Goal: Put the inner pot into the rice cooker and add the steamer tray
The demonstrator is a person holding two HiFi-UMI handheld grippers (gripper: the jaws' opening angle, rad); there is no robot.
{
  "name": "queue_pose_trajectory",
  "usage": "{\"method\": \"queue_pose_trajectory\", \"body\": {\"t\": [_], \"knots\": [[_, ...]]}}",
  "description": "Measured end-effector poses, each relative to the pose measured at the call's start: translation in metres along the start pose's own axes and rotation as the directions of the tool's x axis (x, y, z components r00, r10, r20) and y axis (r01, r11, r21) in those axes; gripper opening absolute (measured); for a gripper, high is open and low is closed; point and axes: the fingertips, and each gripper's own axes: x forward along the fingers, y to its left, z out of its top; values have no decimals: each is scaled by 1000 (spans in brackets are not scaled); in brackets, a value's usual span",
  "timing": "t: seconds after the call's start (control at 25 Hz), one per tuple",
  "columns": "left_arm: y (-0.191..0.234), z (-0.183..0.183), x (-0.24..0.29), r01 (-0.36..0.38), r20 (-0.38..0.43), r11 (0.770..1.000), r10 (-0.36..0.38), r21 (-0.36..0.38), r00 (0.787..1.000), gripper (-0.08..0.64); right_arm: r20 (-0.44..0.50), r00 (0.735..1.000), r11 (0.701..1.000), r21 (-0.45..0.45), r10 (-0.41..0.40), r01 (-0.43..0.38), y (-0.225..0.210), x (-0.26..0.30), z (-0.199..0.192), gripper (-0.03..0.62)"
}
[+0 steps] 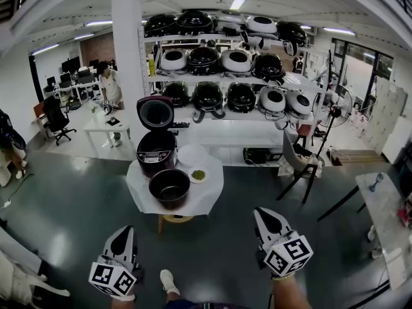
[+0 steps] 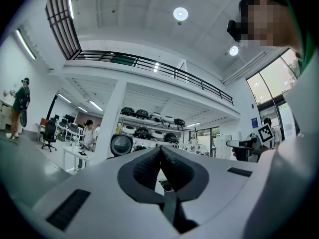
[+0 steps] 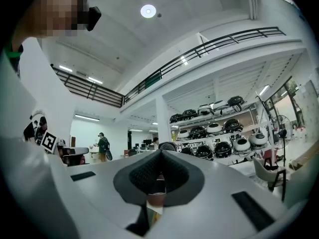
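Observation:
A dark rice cooker [image 1: 155, 149] stands with its lid up on a small white-covered table [image 1: 143, 197] ahead of me. The dark inner pot [image 1: 170, 187] sits on the cloth in front of the cooker. Beside the cooker lies a white round piece [image 1: 192, 154], which may be the steamer tray, and next to it a small dish with something green [image 1: 198, 174]. My left gripper [image 1: 125, 232] and right gripper [image 1: 261, 212] are held level well short of the table, both shut and empty. The left gripper view shows shut pads [image 2: 160, 150] and the cooker's lid [image 2: 121, 145] beyond. The right gripper's jaws [image 3: 160, 152] are shut too.
Behind the table, white shelves [image 1: 225, 76] carry several rice cookers. A white pillar [image 1: 127, 44] rises at the left. A chair [image 1: 301, 163] and a fan on a stand [image 1: 335, 105] are at the right, another table [image 1: 386, 214] at far right. A person [image 1: 111, 85] stands at a desk.

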Motion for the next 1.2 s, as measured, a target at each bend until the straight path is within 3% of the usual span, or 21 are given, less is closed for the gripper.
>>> {"method": "queue_pose_trajectory", "body": {"t": [0.32,0.48,0.68,1.2], "knots": [[51,5,12,-20,-8,1000,20,2,1000,21,-23,999,999,26,32,-32,25,49,-9,5],[69,8,39,-35,-6,999,35,-1,999,21,-28,999,999,29,36,-35,14,85,-5,5],[130,15,76,-52,-6,999,52,-5,999,21,-5,999,999,6,34,-34,25,160,0,5],[275,53,184,46,0,999,-46,-8,999,21,0,1000,1000,-18,-18,18,54,352,8,6]]}}
